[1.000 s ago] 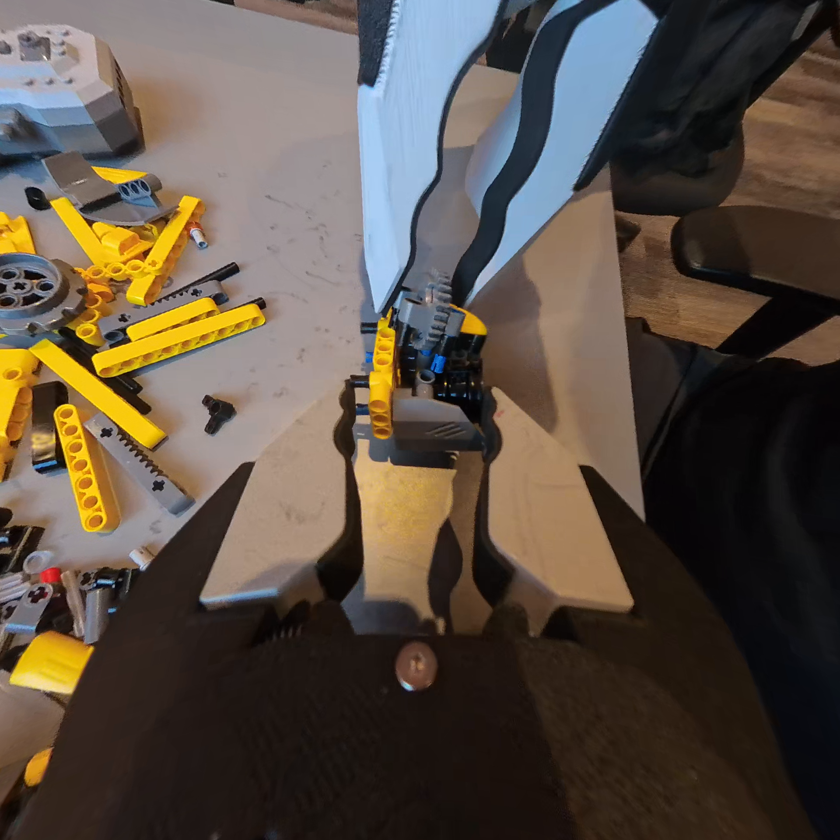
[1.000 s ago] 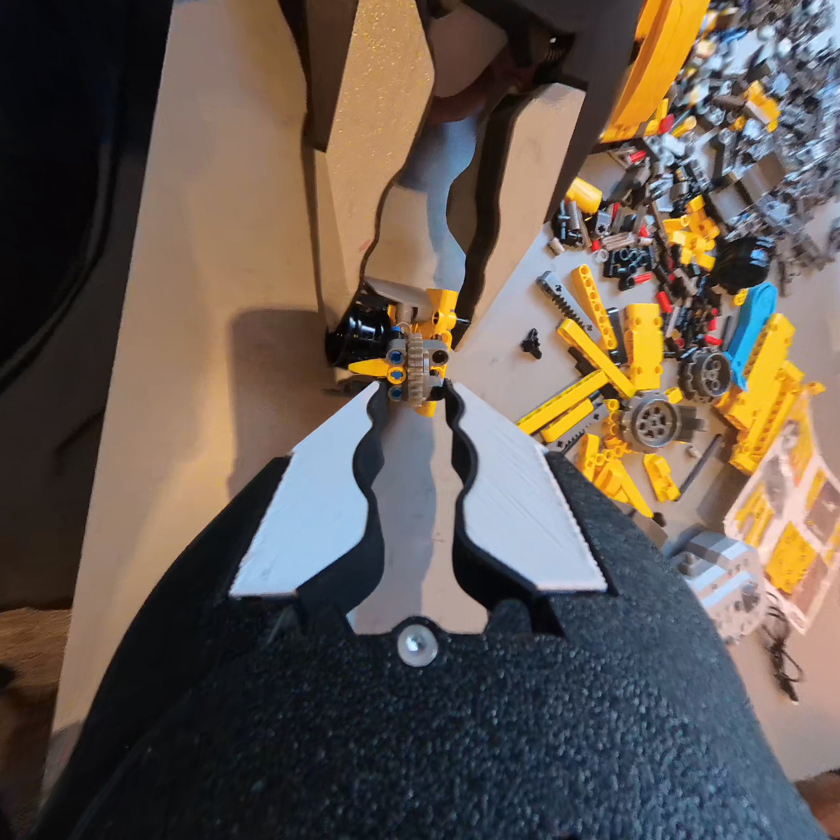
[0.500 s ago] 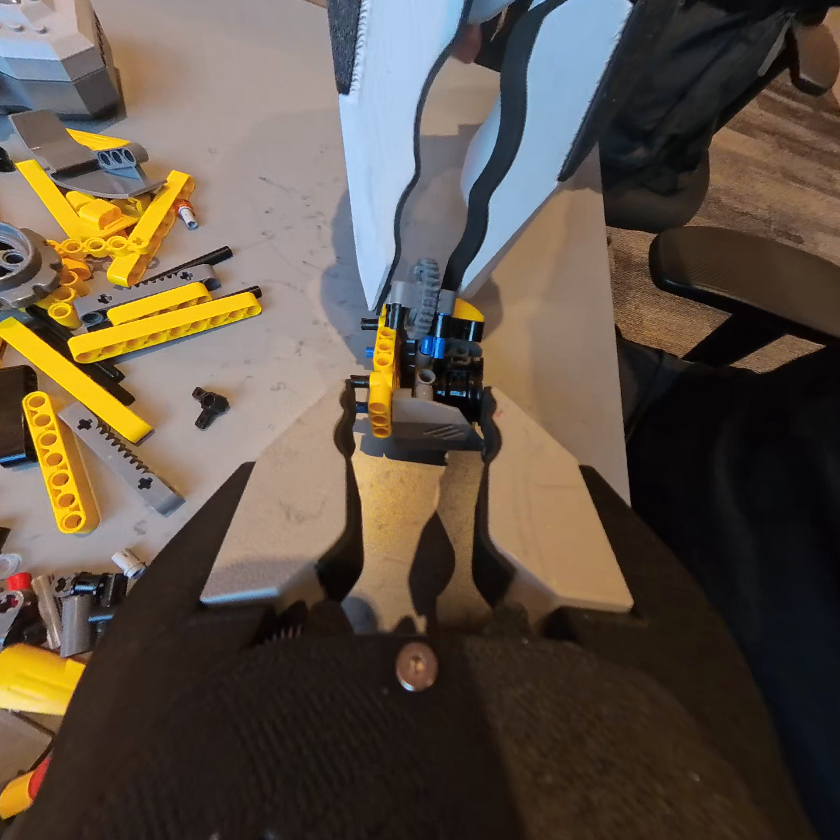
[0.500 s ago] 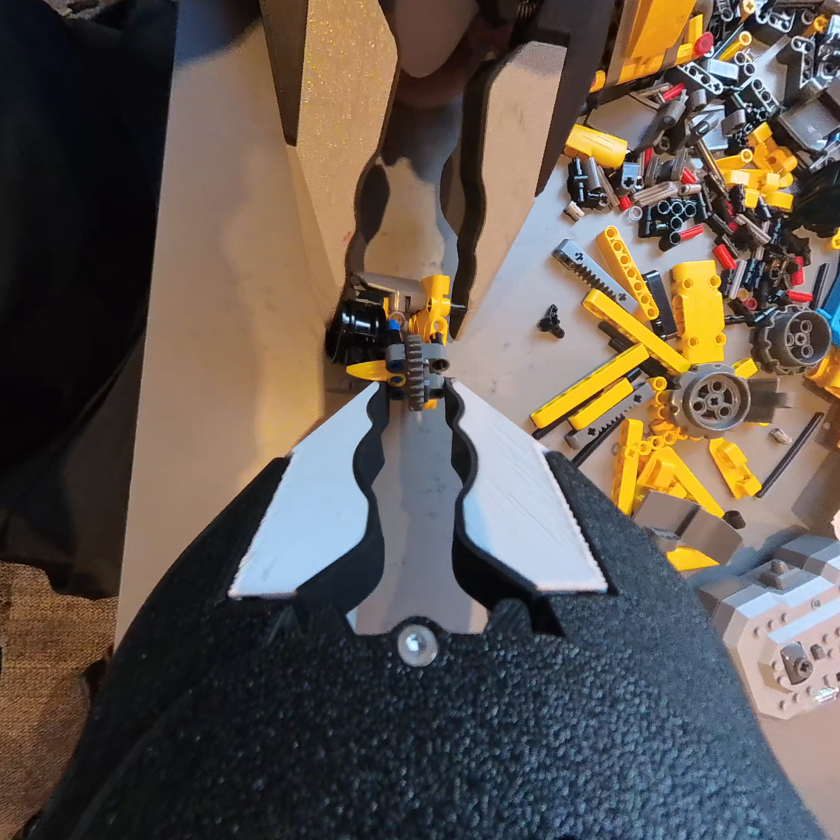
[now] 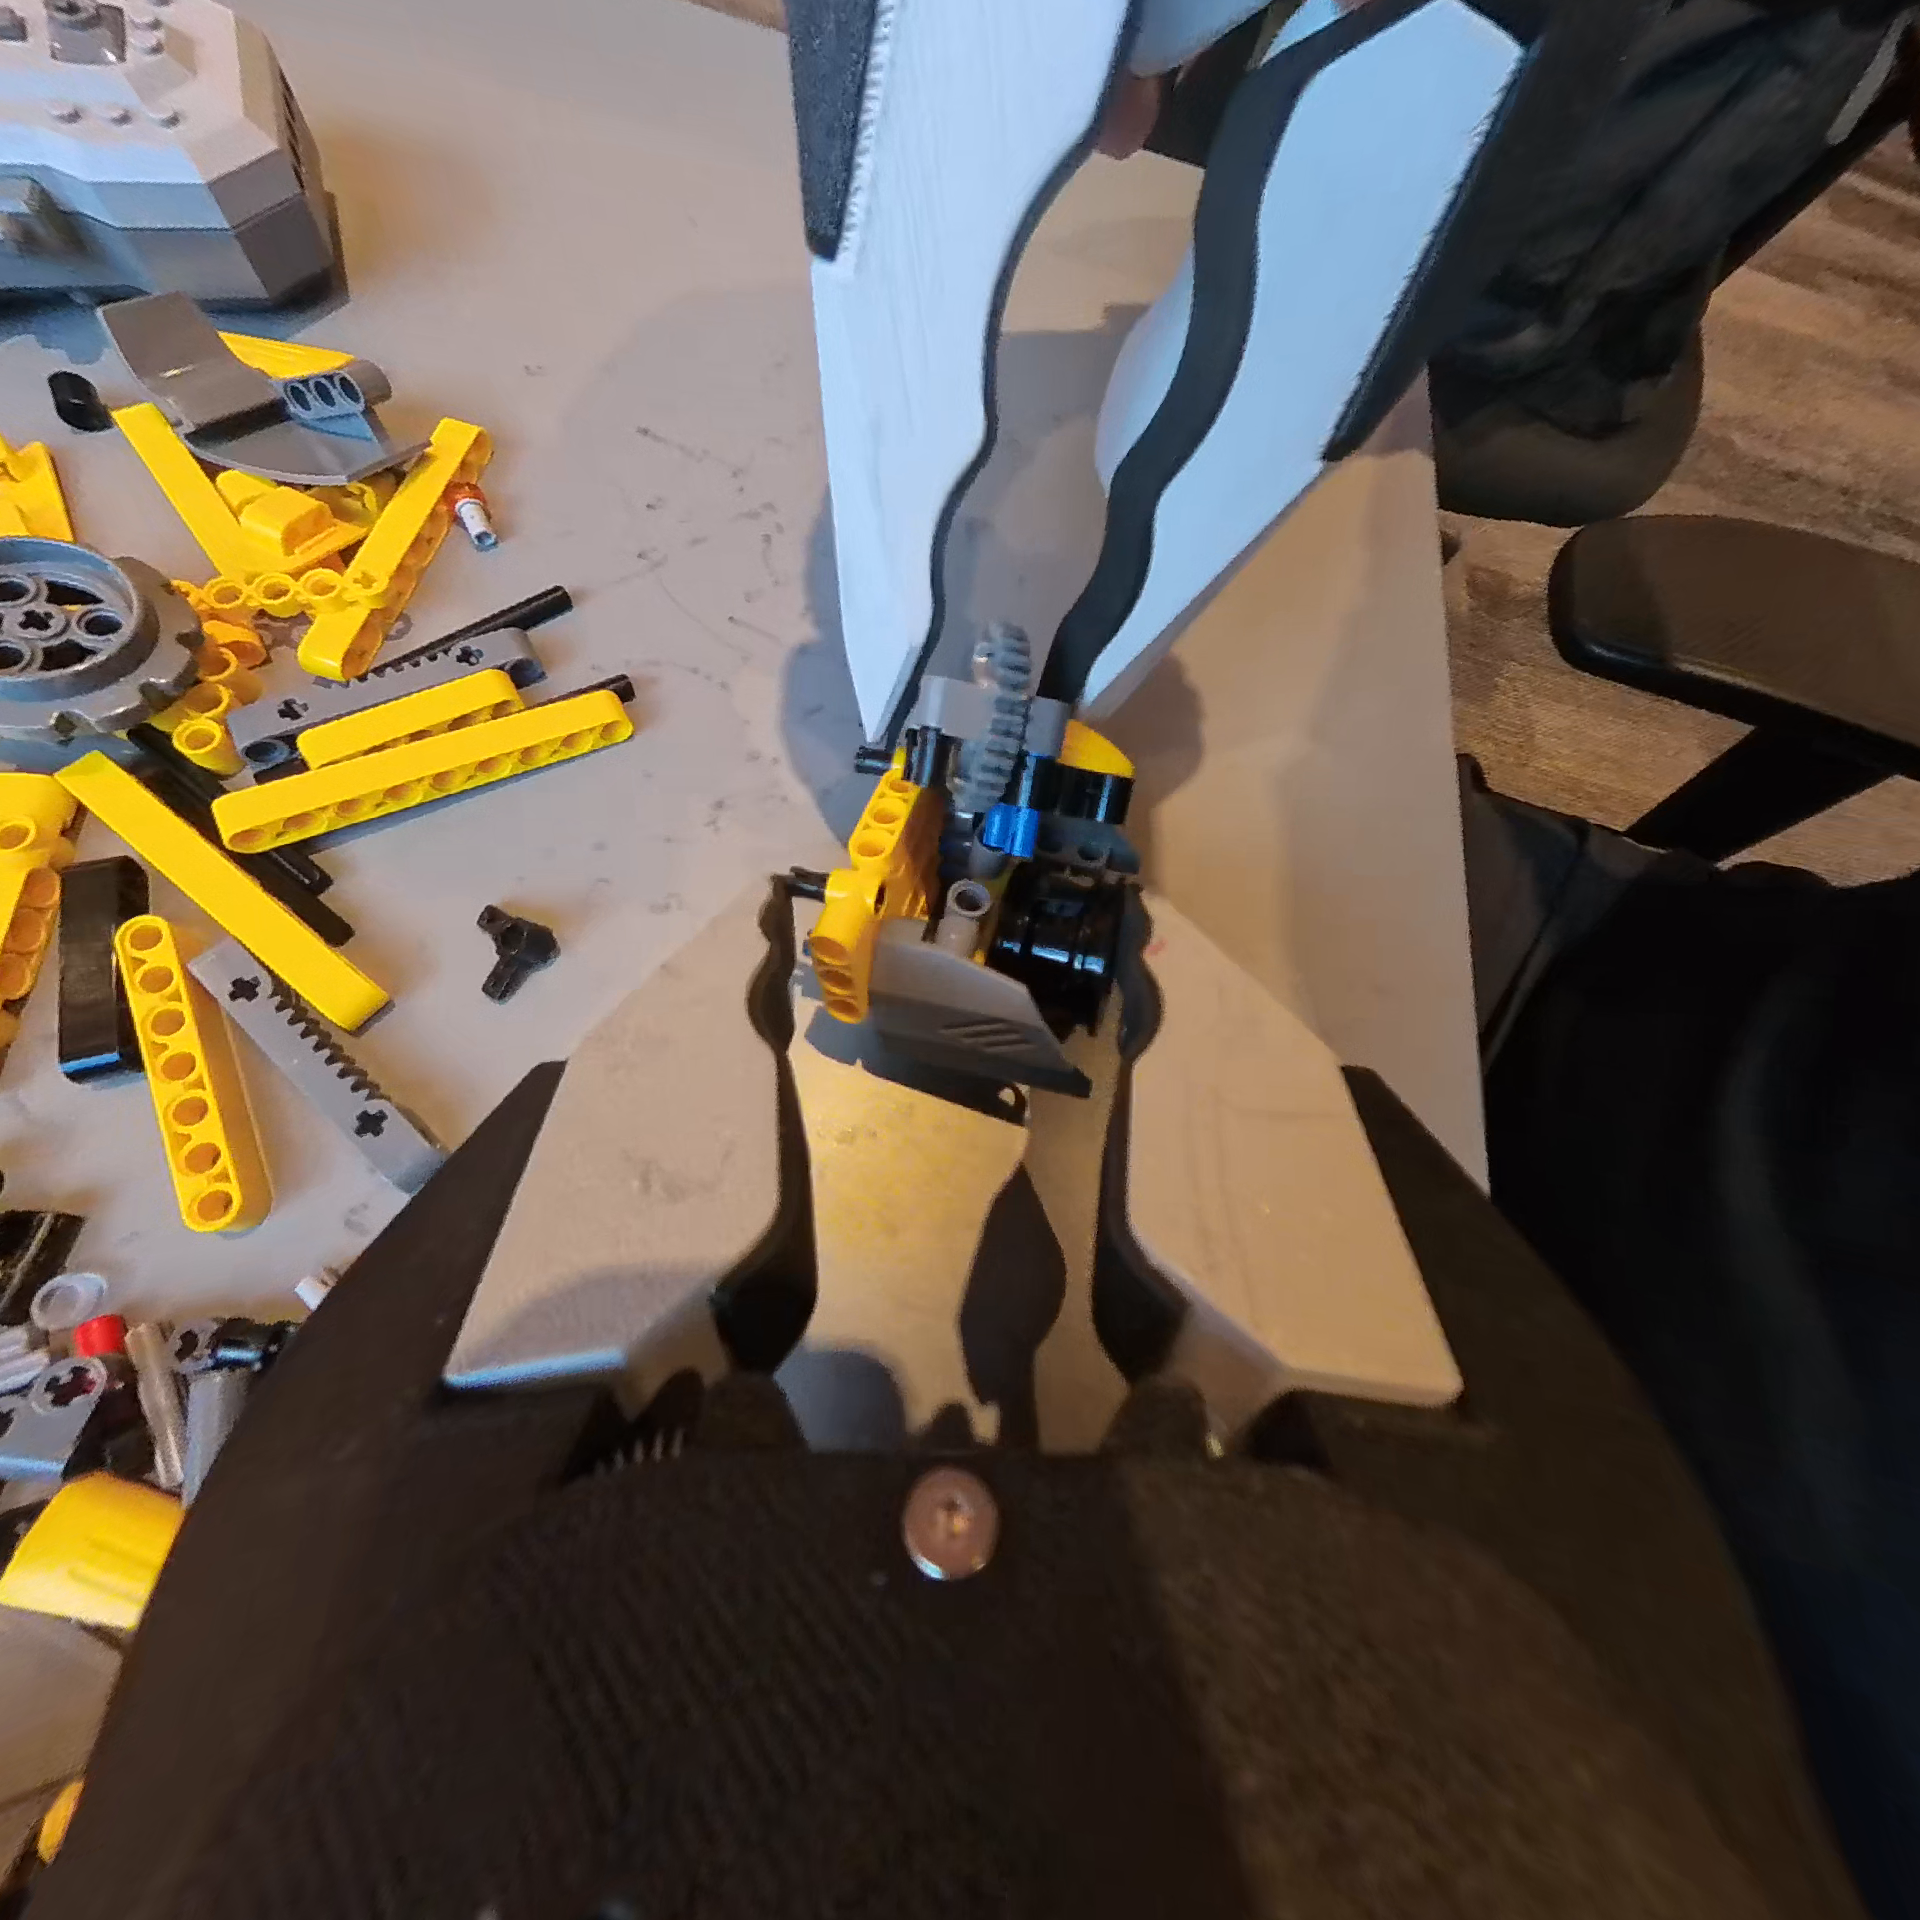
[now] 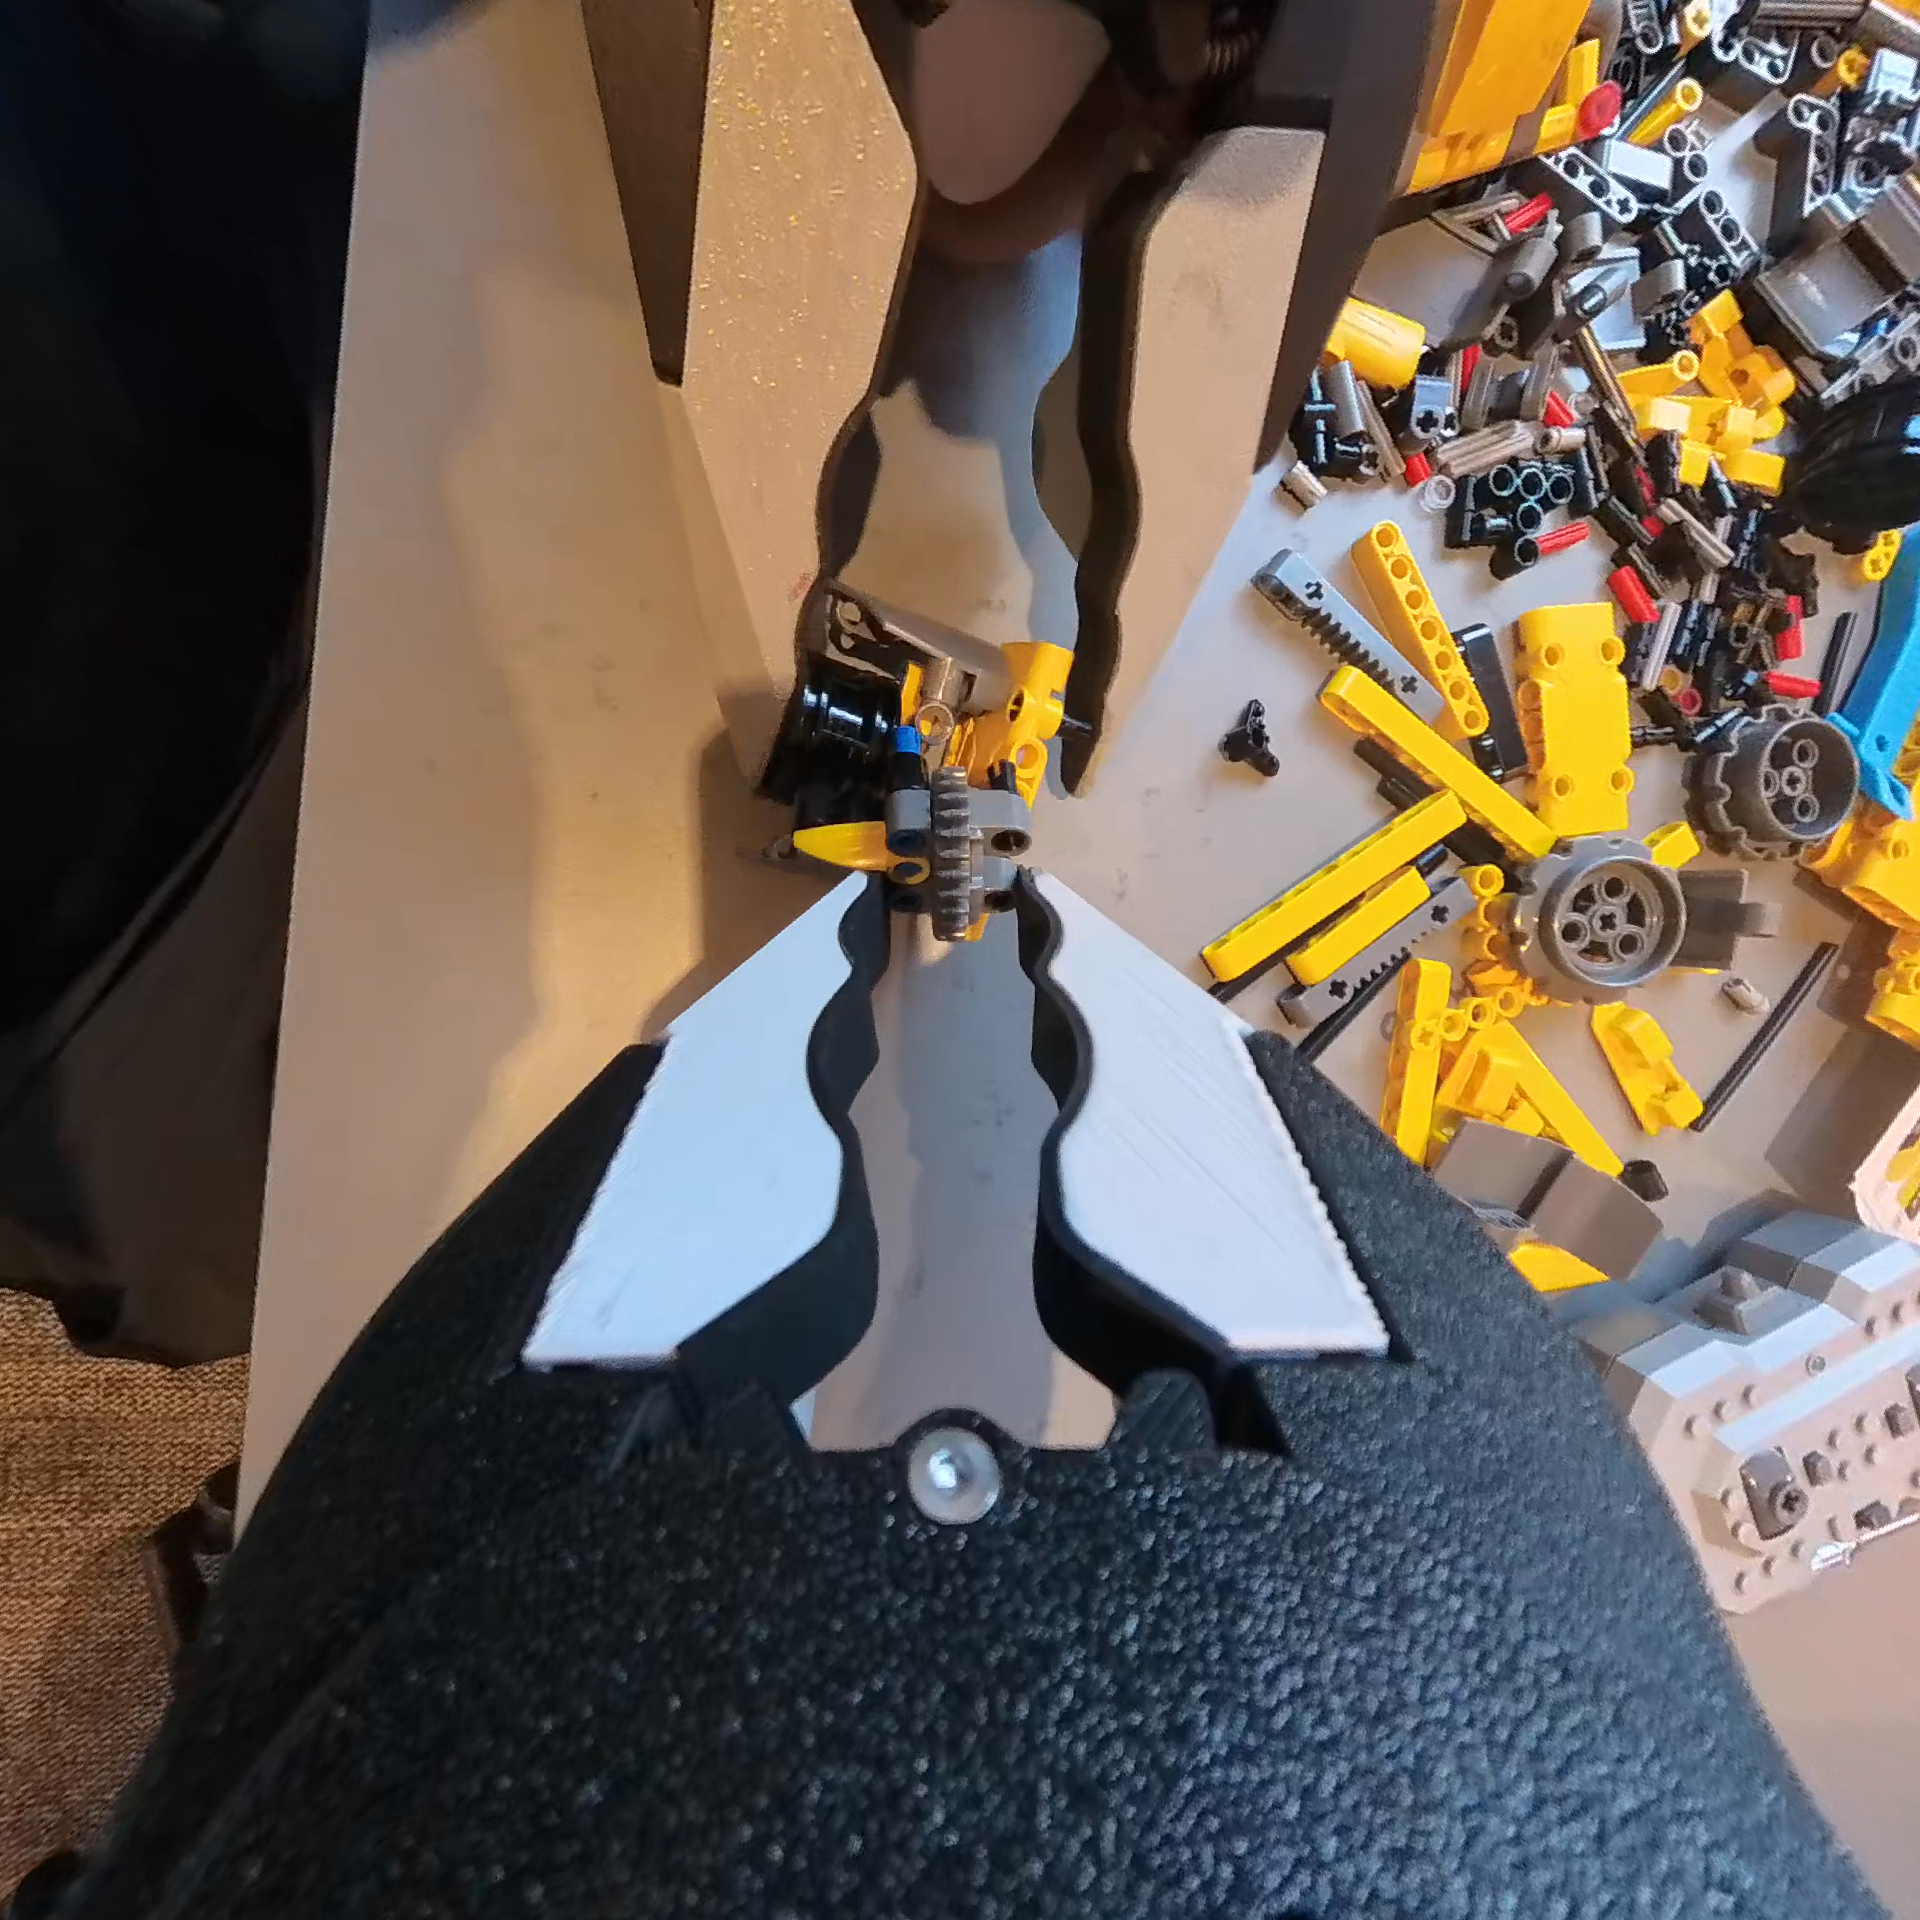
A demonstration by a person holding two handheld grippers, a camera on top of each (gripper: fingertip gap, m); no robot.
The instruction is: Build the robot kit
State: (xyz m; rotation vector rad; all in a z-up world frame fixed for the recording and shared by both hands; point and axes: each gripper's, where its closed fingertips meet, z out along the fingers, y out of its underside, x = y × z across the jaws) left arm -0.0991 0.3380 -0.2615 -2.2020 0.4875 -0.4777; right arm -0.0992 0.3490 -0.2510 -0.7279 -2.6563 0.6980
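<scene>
A small toy-brick assembly [image 5: 935, 914] of yellow, black and grey parts, with a black wheel and a grey gear [image 5: 1000, 707], hangs just above the pale table [image 5: 623, 312] near its edge. My left gripper [image 5: 956, 935] is shut on its wheel-and-panel end. My right gripper [image 5: 992, 707] reaches in from above with white fingers and is shut on the gear end. In the right wrist view my right gripper [image 6: 951, 883] clamps the grey beam with the gear [image 6: 951, 847]. The left gripper [image 6: 925, 769] holds the assembly [image 6: 935, 717] from the far side.
Loose yellow beams [image 5: 416, 769], grey racks, a grey wheel hub [image 5: 62, 634] and a small black connector [image 5: 514, 945] lie to the left, with a grey shell [image 5: 135, 156] behind. The table edge [image 5: 1455, 779] and a black chair [image 5: 1745, 644] are on the right. The pile [image 6: 1558, 727] shows in the right view.
The assembly has twisted a little between the two grippers, so its grey panel now sits askew. Both grippers keep their hold. The right wrist view has swung, showing more of the pile.
</scene>
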